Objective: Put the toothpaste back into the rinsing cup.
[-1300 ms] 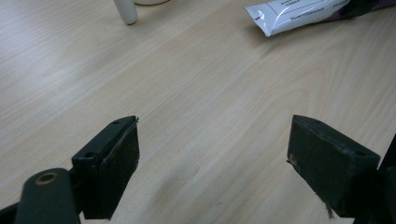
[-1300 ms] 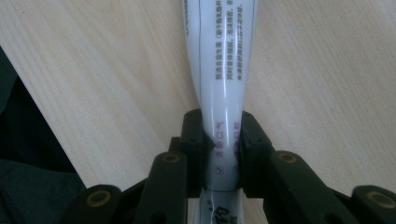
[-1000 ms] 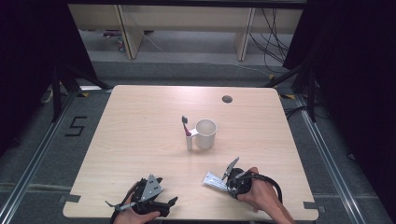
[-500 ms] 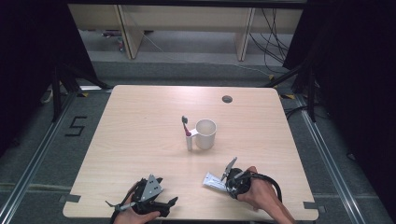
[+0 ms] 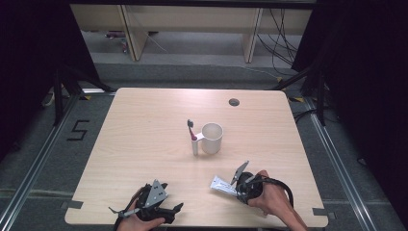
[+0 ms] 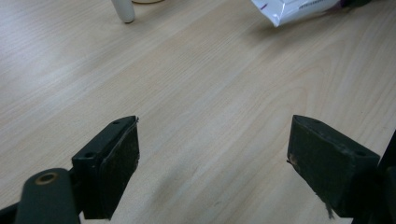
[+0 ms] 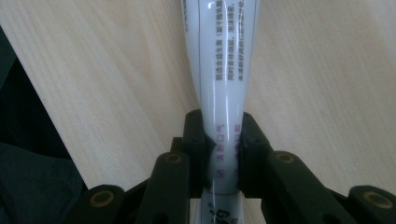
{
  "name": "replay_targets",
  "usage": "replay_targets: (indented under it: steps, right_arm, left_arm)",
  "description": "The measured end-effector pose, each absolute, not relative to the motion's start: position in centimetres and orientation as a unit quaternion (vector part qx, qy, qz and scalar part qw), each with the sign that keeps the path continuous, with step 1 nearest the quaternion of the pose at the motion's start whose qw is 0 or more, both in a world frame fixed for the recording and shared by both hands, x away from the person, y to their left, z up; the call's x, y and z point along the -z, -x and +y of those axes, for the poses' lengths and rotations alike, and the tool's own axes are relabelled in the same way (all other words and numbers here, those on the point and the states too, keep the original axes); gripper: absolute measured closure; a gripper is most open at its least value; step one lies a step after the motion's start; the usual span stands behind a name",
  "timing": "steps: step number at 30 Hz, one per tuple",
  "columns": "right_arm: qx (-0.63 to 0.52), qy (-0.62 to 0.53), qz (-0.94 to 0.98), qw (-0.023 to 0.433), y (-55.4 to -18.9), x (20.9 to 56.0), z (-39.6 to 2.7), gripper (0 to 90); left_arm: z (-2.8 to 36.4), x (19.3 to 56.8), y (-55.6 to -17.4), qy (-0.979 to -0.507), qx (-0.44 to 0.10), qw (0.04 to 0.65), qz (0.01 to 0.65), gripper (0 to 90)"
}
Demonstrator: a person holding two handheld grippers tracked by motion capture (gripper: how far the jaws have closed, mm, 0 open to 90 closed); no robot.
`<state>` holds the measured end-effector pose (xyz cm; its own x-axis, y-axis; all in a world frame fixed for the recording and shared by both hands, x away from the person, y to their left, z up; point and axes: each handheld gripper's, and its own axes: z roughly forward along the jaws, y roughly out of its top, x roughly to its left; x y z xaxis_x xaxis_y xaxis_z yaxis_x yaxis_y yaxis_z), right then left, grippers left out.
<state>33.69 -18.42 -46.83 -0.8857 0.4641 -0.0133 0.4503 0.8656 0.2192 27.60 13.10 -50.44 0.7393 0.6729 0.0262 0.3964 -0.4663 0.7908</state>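
A white toothpaste tube (image 5: 223,185) lies low over the table near the front right, and my right gripper (image 5: 235,188) is shut on it. In the right gripper view the tube (image 7: 222,60) runs up between the two black pads (image 7: 194,140), which squeeze its narrow end. My left gripper (image 5: 166,211) rests at the front left edge, open, with bare wood between its pads (image 6: 112,163). A white mug (image 5: 211,138) stands at the table's middle, with a toothbrush (image 5: 192,137) upright in a white holder beside its left side.
The tube's flat end (image 6: 294,9) and the foot of the white holder (image 6: 123,10) sit at the top of the left gripper view. A round cable hole (image 5: 234,102) is at the table's far side. Dark floor rails run along both sides.
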Motion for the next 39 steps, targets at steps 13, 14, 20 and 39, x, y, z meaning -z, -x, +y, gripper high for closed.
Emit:
replay_targets:
  steps: [13, 14, 20, 39]
  right_arm:
    - [-0.245, -0.295, 0.922, 0.056, -34.1, 43.6, -21.3, 77.4]
    - [-0.272, -0.278, 0.919, 0.065, -34.4, 43.4, -21.6, 77.4]
    - [-0.346, -0.305, 0.882, 0.095, -35.3, 41.2, -23.0, 77.4]
    - [-0.459, -0.325, 0.817, 0.126, -41.1, 38.3, -22.2, 77.4]
  left_arm:
    - [13.2, 50.4, -27.6, -0.839, -0.168, 0.408, 0.319, 16.4]
    - [13.1, 50.4, -27.6, -0.838, -0.169, 0.407, 0.320, 16.4]
    - [13.1, 50.4, -27.6, -0.838, -0.168, 0.408, 0.321, 16.4]
    - [13.2, 50.3, -27.6, -0.834, -0.166, 0.416, 0.321, 16.4]
